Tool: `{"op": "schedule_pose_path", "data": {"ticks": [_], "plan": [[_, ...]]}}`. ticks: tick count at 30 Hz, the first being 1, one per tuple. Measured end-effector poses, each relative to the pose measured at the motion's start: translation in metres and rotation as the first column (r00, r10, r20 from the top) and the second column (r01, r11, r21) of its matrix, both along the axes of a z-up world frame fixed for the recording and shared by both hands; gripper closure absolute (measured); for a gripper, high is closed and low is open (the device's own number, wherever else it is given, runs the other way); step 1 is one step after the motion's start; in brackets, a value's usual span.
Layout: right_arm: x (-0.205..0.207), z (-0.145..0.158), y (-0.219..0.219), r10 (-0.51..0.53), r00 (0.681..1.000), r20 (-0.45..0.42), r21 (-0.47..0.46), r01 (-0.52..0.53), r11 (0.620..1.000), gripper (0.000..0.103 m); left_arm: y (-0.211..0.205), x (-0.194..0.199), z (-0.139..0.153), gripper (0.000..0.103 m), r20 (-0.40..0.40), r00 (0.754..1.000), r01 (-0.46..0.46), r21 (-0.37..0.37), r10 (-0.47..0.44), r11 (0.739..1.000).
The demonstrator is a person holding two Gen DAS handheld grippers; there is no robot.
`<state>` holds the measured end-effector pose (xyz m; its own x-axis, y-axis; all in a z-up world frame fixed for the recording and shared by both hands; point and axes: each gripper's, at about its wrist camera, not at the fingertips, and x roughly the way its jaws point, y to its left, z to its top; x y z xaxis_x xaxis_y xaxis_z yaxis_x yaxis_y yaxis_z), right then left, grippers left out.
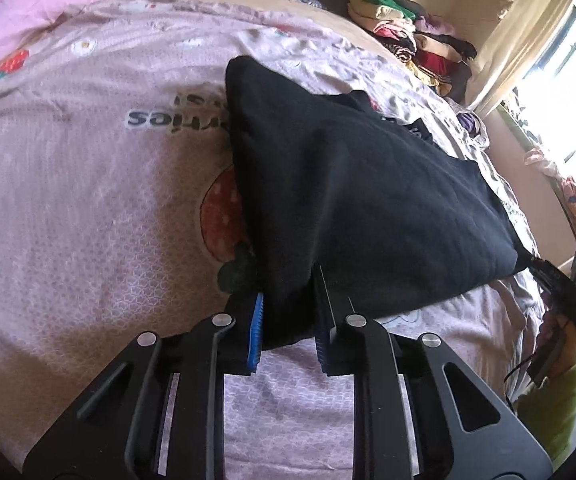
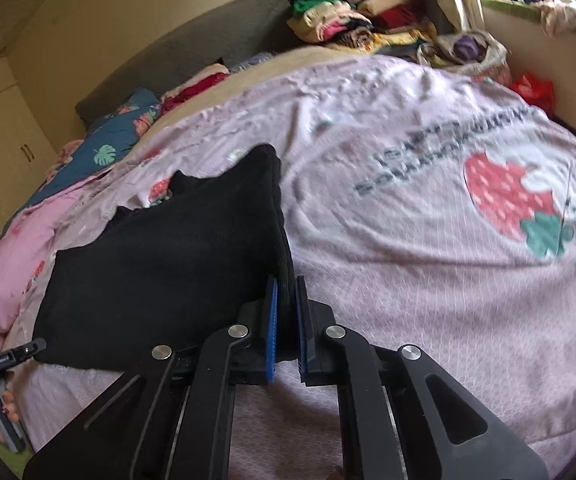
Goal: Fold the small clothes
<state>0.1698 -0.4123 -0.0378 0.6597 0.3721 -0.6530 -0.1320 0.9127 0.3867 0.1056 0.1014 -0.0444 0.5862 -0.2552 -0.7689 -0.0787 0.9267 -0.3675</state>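
We hold the black garment (image 1: 360,184) stretched between our two grippers above the pink strawberry-print bedspread (image 1: 87,184). On the left side, our left gripper (image 1: 288,320) clamps one near corner of the cloth, the blue pads (image 1: 256,328) pressed against a thick bunch of fabric between them. From there the garment spreads away from us across the bed, its far edge resting on the bedspread beside the printed lettering (image 1: 175,118).

Moving right, our right gripper (image 2: 285,320) pinches the other near corner, its fingers drawn narrow with the ribbed black edge caught between the pads. In the right wrist view the garment (image 2: 167,260) lies off to the left, and a large strawberry print (image 2: 504,196) shows on the bedspread to the right. A pile of folded clothes (image 2: 352,20) sits well apart at the head of the bed.
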Motion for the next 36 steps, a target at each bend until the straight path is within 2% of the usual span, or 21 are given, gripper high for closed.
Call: {"op": "schedule_pose_path", "data": {"ticks": [4,9,12,21,24,28,30,32,34,35,36], "plan": [[0.001,-0.005,0.000,-0.008,1.000,-0.018,-0.004,0.008,1.000,0.096,0.001,0.001,-0.002,0.089,0.001,1.000,0.003,-0.001,-0.003,1.000],[-0.001,-0.005,0.010,-0.010,1.000,-0.019,-0.097,0.008,0.995,0.094,-0.001,0.001,-0.002,0.086,-0.003,1.000,0.002,0.006,-0.002,1.000],[-0.002,-0.002,0.013,-0.012,1.000,-0.012,-0.135,0.011,0.991,0.088,-0.002,0.003,-0.002,0.084,-0.007,1.000,-0.004,0.006,0.004,1.000],[-0.009,0.002,0.008,-0.034,0.999,-0.016,-0.135,0.032,0.990,0.060,-0.004,0.001,0.001,0.080,-0.009,1.000,-0.015,0.021,0.015,1.000],[-0.014,0.005,0.007,-0.043,0.999,-0.009,-0.125,0.041,0.991,0.051,-0.005,0.000,0.003,0.073,-0.009,1.000,-0.016,0.027,0.016,1.000],[-0.019,0.009,0.005,-0.058,0.998,0.000,-0.105,0.058,0.993,0.036,-0.007,-0.002,0.006,0.071,-0.004,1.000,-0.022,0.034,0.022,0.999],[-0.021,0.013,0.004,-0.066,0.998,0.010,-0.102,0.066,0.993,0.030,-0.009,-0.004,0.009,0.059,0.003,1.000,-0.020,0.041,0.020,0.999],[-0.025,0.018,0.003,-0.075,0.997,0.026,-0.099,0.077,0.992,0.021,-0.012,-0.006,0.013,0.055,0.015,1.000,-0.018,0.053,0.017,0.998],[-0.028,0.023,0.003,-0.078,0.996,0.043,-0.097,0.082,0.992,0.017,-0.015,-0.008,0.018,0.047,0.029,0.999,-0.018,0.069,0.016,0.997],[-0.029,0.025,0.003,-0.078,0.996,0.050,-0.098,0.083,0.992,0.014,-0.016,-0.009,0.021,0.040,0.037,0.999,-0.018,0.075,0.015,0.997],[-0.030,0.027,0.003,-0.080,0.995,0.058,-0.100,0.086,0.991,0.013,-0.017,-0.010,0.023,0.039,0.043,0.999,-0.016,0.078,0.013,0.997]]}}
